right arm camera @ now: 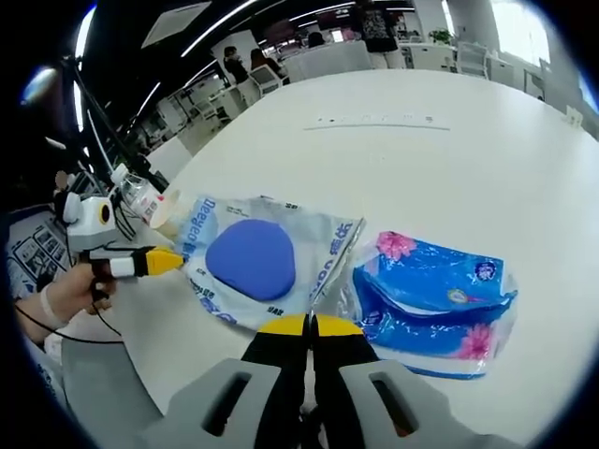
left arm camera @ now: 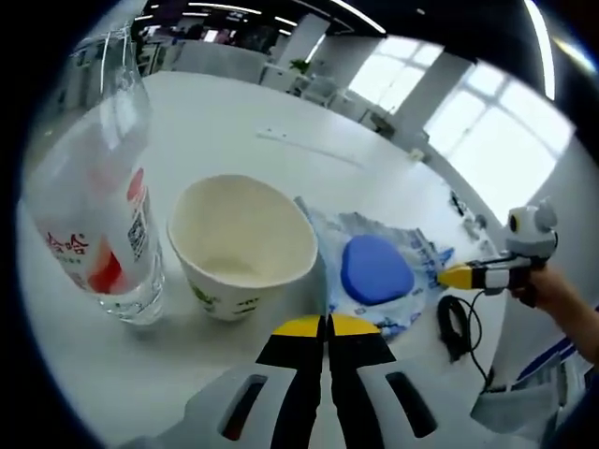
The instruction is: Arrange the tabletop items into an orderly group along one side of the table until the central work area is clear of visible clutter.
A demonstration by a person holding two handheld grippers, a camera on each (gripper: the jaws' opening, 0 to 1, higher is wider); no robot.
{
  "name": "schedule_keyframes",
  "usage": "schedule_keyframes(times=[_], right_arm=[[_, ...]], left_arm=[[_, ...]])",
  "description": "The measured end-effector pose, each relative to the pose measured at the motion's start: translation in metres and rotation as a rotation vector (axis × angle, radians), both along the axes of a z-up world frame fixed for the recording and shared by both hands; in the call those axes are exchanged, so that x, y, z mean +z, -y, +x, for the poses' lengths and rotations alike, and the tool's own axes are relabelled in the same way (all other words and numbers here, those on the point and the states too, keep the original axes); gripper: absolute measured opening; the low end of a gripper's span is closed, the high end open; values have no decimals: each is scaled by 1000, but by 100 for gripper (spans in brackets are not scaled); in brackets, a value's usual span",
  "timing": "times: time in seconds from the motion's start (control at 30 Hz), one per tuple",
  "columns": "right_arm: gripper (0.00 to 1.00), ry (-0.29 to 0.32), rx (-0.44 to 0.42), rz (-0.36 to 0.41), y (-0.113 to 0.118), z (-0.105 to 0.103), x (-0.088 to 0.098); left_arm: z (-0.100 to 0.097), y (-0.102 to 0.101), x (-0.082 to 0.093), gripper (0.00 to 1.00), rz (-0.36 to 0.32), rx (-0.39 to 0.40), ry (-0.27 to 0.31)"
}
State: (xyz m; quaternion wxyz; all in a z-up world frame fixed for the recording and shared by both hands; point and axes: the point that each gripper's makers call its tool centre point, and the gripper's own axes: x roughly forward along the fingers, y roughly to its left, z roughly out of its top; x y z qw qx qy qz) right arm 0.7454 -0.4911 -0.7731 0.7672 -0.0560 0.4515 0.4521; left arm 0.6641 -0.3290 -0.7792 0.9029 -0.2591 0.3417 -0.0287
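A clear plastic bottle (left arm camera: 98,206) with a red label stands at the left, and a white paper cup (left arm camera: 243,245) stands open beside it. Past the cup lies a clear printed packet holding a blue oval pad (left arm camera: 374,269) (right arm camera: 251,259). A blue flowered tissue pack (right arm camera: 435,304) lies to the packet's right. My left gripper (left arm camera: 328,327) (right arm camera: 168,261) is shut and empty, just short of the cup and packet. My right gripper (right arm camera: 309,325) (left arm camera: 456,276) is shut, its yellow tips at the packet's near edge. I cannot tell whether it pinches the plastic.
The table (right arm camera: 449,159) is white and wide, with a thin strip (right arm camera: 374,122) lying far out on it. A black cable (left arm camera: 456,323) lies near the table edge by a person's hand (left arm camera: 562,290). Desks and chairs stand beyond.
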Motion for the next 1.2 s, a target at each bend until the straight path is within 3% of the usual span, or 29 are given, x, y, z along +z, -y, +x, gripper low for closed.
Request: schedule_keyframes(times=[1.2], right_arm=[[0,-12,-35,-14,8,3,-18]], left_arm=[[4,2,-20,0,-4,20,-14]])
